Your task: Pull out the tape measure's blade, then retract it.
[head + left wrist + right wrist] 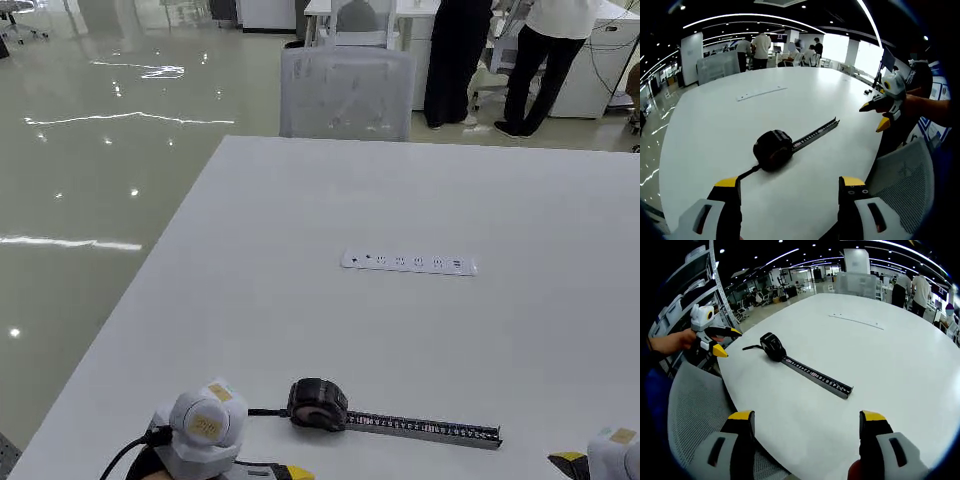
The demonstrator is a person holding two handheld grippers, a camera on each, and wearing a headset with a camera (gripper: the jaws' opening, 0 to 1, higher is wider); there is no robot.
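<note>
Tape measure point(318, 404) near table point(400, 190) edge — blade point(425, 429) out.

No legible text is being presented. Graduations are being displayed on the tape measure blade point(815, 376), but are being rendered too small for reading.

The tape measure point(318, 404) has a round black case lying on its side on the white table point(400, 200), just ahead of the left gripper's point(790, 182) spread fingers and apart from them. Its thin black strap point(747, 172) trails back toward one yellow fingertip. Its blade point(425, 430), dark with pale markings, is drawn out partway and rests flat, with the free end pointing toward the gap between the right gripper's point(807, 416) wide-set fingers, short of them.
</note>
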